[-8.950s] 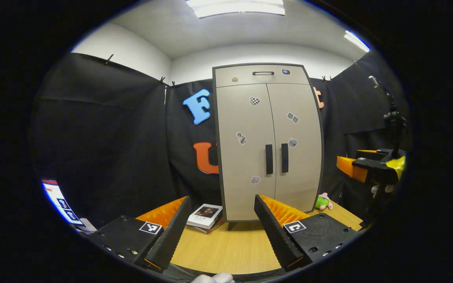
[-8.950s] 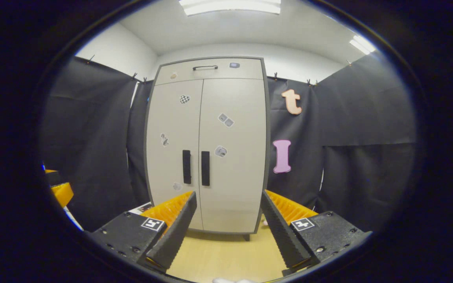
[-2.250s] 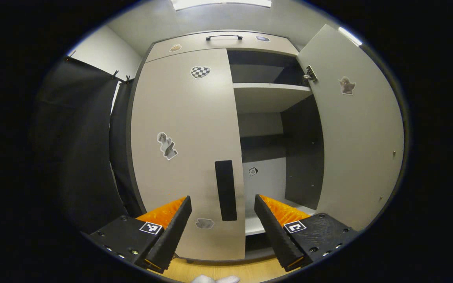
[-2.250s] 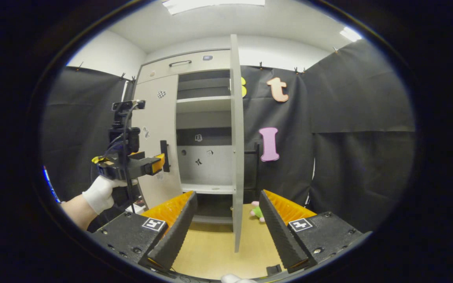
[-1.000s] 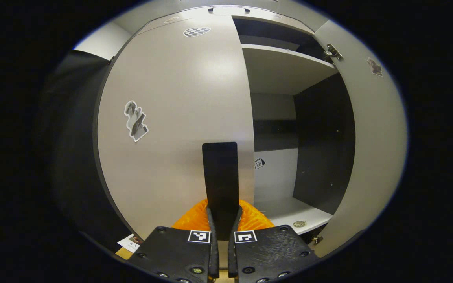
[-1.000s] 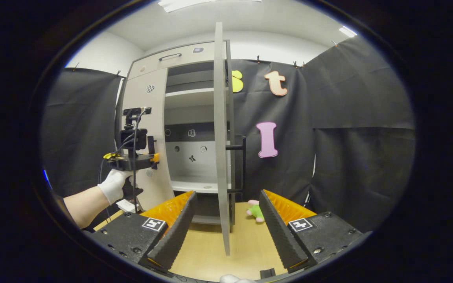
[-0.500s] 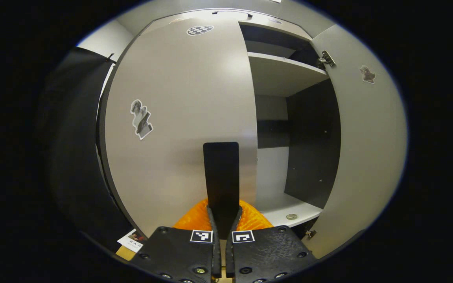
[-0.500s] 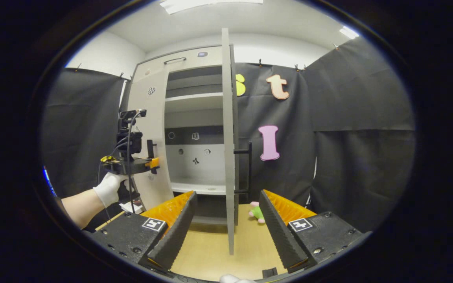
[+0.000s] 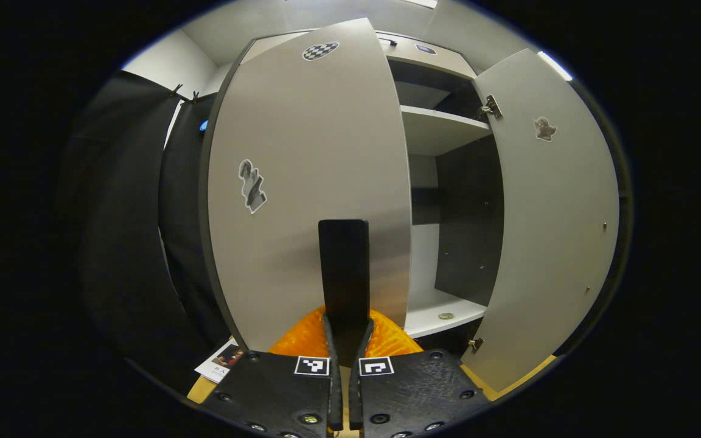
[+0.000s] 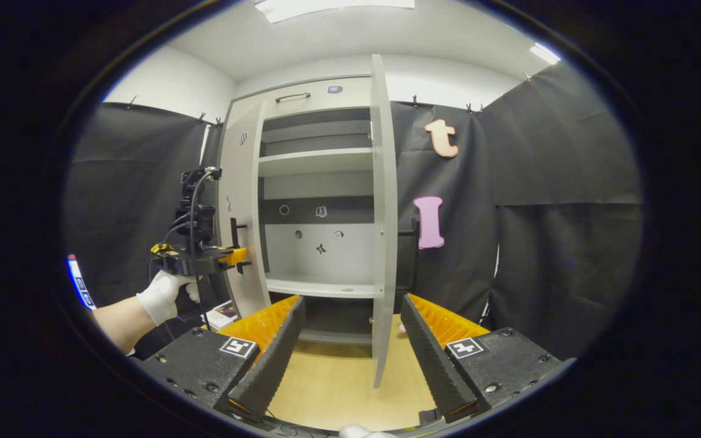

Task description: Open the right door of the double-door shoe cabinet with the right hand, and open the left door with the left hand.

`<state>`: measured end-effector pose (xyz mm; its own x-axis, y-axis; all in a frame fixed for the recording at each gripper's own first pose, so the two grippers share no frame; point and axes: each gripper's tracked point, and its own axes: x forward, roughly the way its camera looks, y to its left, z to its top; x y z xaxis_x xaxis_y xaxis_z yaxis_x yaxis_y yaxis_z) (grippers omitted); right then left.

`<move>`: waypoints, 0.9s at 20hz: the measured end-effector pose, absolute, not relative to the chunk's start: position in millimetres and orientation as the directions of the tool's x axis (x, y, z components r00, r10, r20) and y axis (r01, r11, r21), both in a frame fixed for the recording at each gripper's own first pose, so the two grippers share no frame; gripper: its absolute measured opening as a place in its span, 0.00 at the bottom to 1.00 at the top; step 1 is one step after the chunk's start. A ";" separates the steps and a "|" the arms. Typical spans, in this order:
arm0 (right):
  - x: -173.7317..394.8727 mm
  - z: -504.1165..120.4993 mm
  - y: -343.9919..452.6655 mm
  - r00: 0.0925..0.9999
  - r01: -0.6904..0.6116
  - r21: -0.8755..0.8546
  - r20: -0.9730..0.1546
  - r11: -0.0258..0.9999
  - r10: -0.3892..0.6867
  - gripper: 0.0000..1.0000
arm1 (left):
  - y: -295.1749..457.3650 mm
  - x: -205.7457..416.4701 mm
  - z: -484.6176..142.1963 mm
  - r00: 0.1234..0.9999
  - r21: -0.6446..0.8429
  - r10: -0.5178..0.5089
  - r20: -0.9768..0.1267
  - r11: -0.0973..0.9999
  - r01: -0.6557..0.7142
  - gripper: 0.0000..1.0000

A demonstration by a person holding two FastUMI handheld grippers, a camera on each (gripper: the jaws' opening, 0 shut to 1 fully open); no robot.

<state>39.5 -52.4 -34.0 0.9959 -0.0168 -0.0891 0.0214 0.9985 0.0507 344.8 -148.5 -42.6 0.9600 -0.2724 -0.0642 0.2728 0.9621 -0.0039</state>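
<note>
While our left hand-held gripper (image 9: 345, 340) clamps the left door's handle (image 9: 344, 274), that door (image 9: 308, 182) is half swung; our right hand-held gripper (image 10: 350, 347) gapes empty, right door (image 10: 382, 231) open.

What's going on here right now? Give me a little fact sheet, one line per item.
left gripper: fingers shut on the left door handle
left door: partly swung open
right gripper: fingers open, holding nothing
right door: wide open, seen edge-on
cabinet interior: shelves, small stickers on the back wall
gloved hand: holds the left gripper
</note>
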 end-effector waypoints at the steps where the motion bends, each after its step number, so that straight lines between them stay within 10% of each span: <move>1: 36.8 -33.0 -48.9 0.996 0.021 0.050 -0.086 0.999 -0.017 0.99 | -146.2 343.9 -42.5 0.961 -0.003 -0.269 -0.061 0.963 0.270 0.04; 18: 12.0 -35.9 2.3 0.996 -0.037 0.049 -0.084 0.998 0.041 0.99 | -86.6 323.5 -45.3 0.980 -0.003 -0.194 -0.050 0.981 0.194 0.02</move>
<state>12.0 2.3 -35.9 0.9956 0.0413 -0.0845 -0.0372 0.9981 0.0486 323.5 -86.6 -45.3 0.9796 -0.1944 -0.0504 0.1945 0.9809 -0.0031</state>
